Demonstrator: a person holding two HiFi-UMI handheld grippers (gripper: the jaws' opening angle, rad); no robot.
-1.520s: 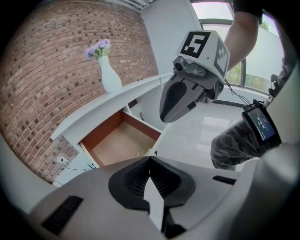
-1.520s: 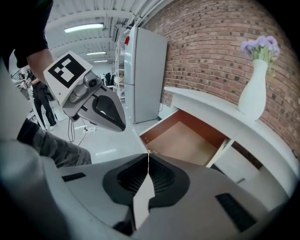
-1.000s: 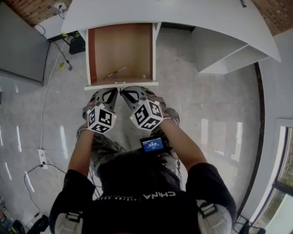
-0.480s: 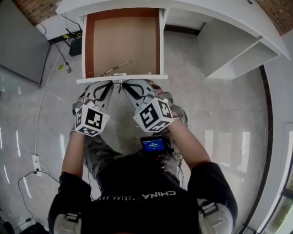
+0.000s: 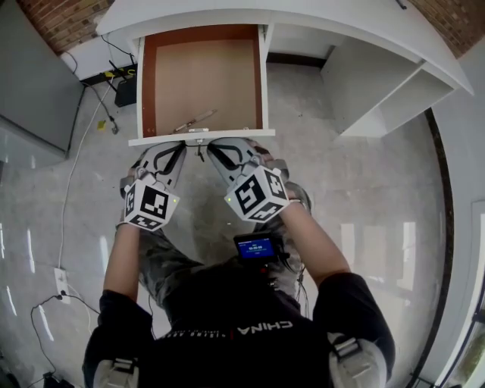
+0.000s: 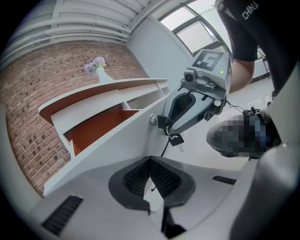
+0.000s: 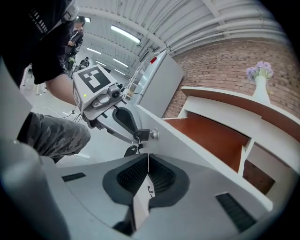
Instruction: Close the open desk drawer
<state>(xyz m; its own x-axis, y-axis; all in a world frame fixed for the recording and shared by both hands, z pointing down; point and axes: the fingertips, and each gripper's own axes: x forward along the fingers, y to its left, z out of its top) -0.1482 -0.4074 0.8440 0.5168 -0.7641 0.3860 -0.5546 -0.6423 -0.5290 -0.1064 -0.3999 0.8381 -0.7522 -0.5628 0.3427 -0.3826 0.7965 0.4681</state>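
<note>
The desk drawer stands pulled out; its white front panel (image 5: 227, 136) faces me and its brown inside (image 5: 201, 76) holds a thin pen-like thing (image 5: 193, 120). A lock with a key and hanging tag (image 5: 198, 144) sits mid-panel. My left gripper (image 5: 184, 146) is shut and empty, tips at the panel just left of the lock. My right gripper (image 5: 210, 148) is shut and empty too, tips just right of the lock. The left gripper view shows my shut jaws (image 6: 150, 160) below the panel (image 6: 117, 136), and the right gripper at the key (image 6: 167, 125). The right gripper view mirrors this (image 7: 148, 156).
The white desk top (image 5: 341, 23) spans the far side, with an open shelf compartment (image 5: 379, 91) to the drawer's right. Cables (image 5: 76, 151) and a black box (image 5: 125, 91) lie on the floor at left. A vase of flowers (image 7: 259, 79) stands on the desk against the brick wall.
Both grippers have rolled slightly and their marker cubes have spread a little apart. Their tips stay at the drawer front, and the drawer looks equally far out.
</note>
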